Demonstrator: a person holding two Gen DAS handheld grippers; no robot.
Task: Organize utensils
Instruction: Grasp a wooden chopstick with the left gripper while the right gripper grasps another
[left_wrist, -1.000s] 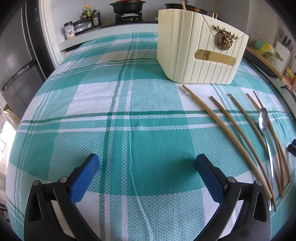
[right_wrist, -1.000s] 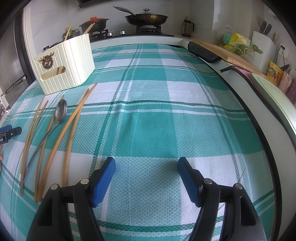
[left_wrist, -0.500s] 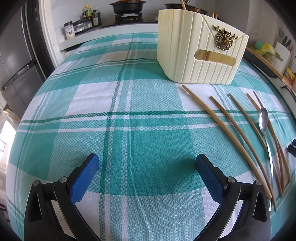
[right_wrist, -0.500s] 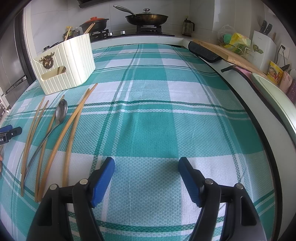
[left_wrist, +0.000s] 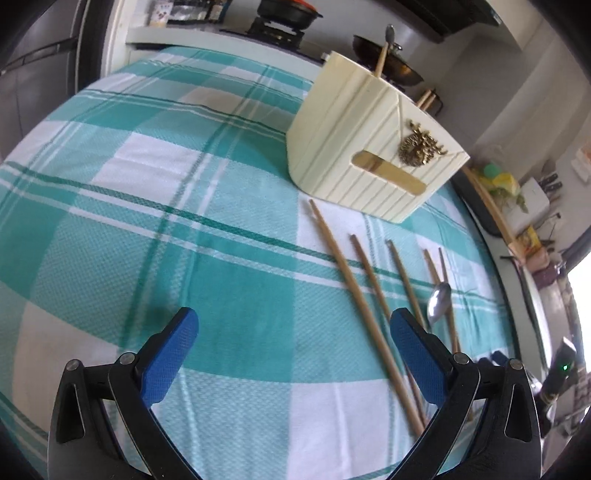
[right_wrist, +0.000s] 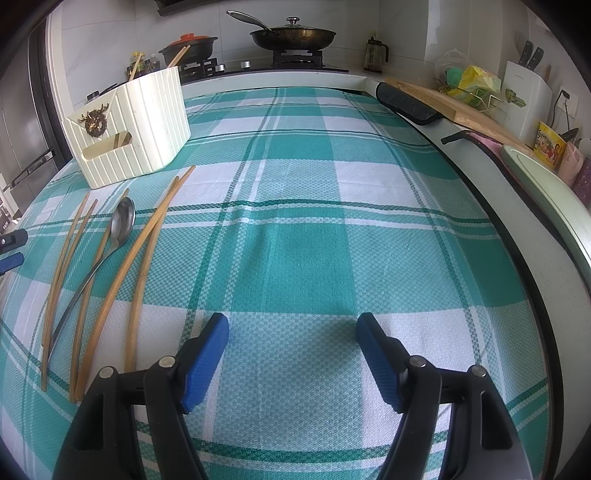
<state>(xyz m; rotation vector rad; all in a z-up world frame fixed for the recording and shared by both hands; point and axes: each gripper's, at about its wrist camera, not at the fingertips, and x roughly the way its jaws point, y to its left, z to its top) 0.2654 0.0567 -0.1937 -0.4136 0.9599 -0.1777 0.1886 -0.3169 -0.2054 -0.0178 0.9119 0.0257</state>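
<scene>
Teal plaid tablecloth (right_wrist: 295, 240) (cream holder (right_wrist: 147, 122))

Woven cloth (right_wrist: 295, 258), teal/white check, matt, coarse weave, over whole tabletop. Ribbed cream plastic holder (right_wrist: 140, 136), semi-matt, w/ brass-look metal emblem (right_wrist: 95, 117). Matt wooden chopsticks (right_wrist: 122, 273), smooth. Polished metal spoon (right_wrist: 122, 221), glossy. Textured blue pads (left_wrist: 166, 365) on glossy black plastic gripper arms.

Utensil layout on table

Holder (right_wrist: 136, 127) stands on the tablecloth (right_wrist: 314, 258) at far left; chopsticks (right_wrist: 142, 254) and a spoon (right_wrist: 110, 240) lie side by side before it. Behind the table, a pan (right_wrist: 295, 35) sits on the stove (right_wrist: 295, 59).
</scene>
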